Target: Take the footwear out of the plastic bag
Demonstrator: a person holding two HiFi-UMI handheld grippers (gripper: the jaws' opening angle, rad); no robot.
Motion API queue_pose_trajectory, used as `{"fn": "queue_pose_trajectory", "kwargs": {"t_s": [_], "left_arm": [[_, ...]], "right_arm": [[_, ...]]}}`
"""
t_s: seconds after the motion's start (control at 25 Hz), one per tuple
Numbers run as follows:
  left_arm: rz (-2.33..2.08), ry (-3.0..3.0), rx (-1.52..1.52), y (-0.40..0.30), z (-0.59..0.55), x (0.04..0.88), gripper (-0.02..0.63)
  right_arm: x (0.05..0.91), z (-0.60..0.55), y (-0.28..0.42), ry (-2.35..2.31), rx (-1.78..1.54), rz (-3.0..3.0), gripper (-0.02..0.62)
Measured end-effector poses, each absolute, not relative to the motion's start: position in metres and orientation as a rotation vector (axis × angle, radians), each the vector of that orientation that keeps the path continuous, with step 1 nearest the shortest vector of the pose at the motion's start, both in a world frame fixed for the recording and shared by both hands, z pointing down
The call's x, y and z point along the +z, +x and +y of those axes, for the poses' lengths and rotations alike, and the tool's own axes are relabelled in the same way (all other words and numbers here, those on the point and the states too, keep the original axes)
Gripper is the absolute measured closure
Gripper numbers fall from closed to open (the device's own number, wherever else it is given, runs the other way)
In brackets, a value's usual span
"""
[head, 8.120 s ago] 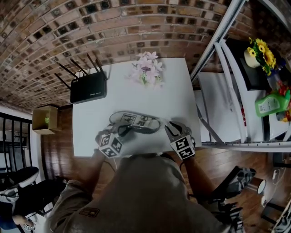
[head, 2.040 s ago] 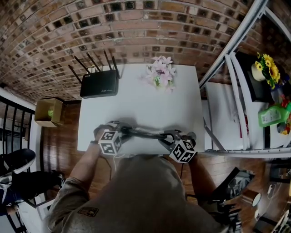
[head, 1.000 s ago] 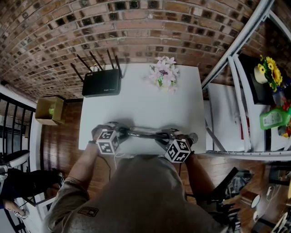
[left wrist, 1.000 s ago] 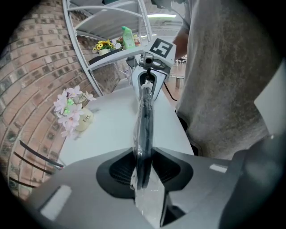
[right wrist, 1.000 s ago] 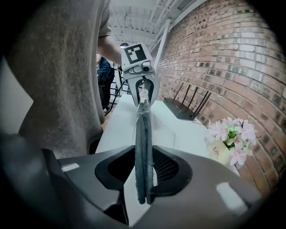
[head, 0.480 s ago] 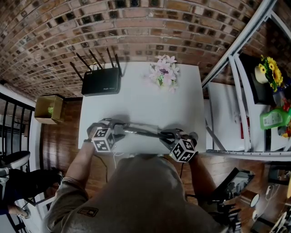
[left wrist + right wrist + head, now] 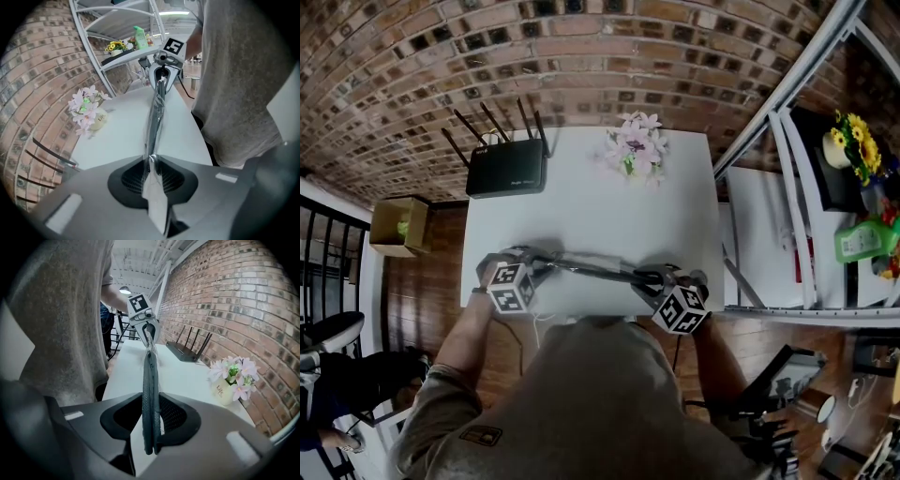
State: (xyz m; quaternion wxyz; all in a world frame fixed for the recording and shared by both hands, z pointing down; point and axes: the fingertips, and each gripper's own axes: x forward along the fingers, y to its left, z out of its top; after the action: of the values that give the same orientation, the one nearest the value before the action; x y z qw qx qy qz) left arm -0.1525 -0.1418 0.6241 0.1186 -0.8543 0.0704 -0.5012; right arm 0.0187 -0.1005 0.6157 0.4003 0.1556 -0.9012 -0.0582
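Head view shows the footwear (image 7: 598, 271) at lower centre, held over the table (image 7: 581, 202). My left gripper (image 7: 151, 164) has just been closing and pinches the plastic bag (image 7: 157, 206), film I judge slippery; my right gripper (image 7: 151, 427) clamps the footwear's end, which looks flat, flexible, light.

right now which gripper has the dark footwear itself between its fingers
The right gripper: the dark footwear sits between its fingers. The left gripper, fingers just closed, pinches only clear plastic bag.

The dark, flat footwear (image 7: 150, 399) is held edge-on over the white table (image 7: 581, 206), its far end sheathed in clear plastic bag (image 7: 154, 196).
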Motion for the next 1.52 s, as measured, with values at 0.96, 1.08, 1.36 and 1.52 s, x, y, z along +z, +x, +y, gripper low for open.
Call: {"fn": "queue_pose_trajectory", "kwargs": {"t_s": [0.96,1.08,1.36,1.52], "left_arm": [[0.515,-2.422,-1.550,-0.214,-0.154,0.632,0.604],[0.552,-2.398,-1.547,-0.220,-0.155,0.634,0.604],[0.521,-2.376,-1.536,-0.216,-0.145,0.646,0.603],[0.519,-2.417,-1.532,-0.212,-0.139,0.656,0.603]], "right_arm": [[0.612,-0.104,0.061,0.705,-0.111,-2.173,0.476],[0.611,-0.108,0.074,0.793,-0.119,-2.120,0.475],[0.613,-0.111,0.087,0.922,-0.142,-2.012,0.472],[0.617,-0.106,0.080,0.937,-0.132,-1.982,0.471]]}}
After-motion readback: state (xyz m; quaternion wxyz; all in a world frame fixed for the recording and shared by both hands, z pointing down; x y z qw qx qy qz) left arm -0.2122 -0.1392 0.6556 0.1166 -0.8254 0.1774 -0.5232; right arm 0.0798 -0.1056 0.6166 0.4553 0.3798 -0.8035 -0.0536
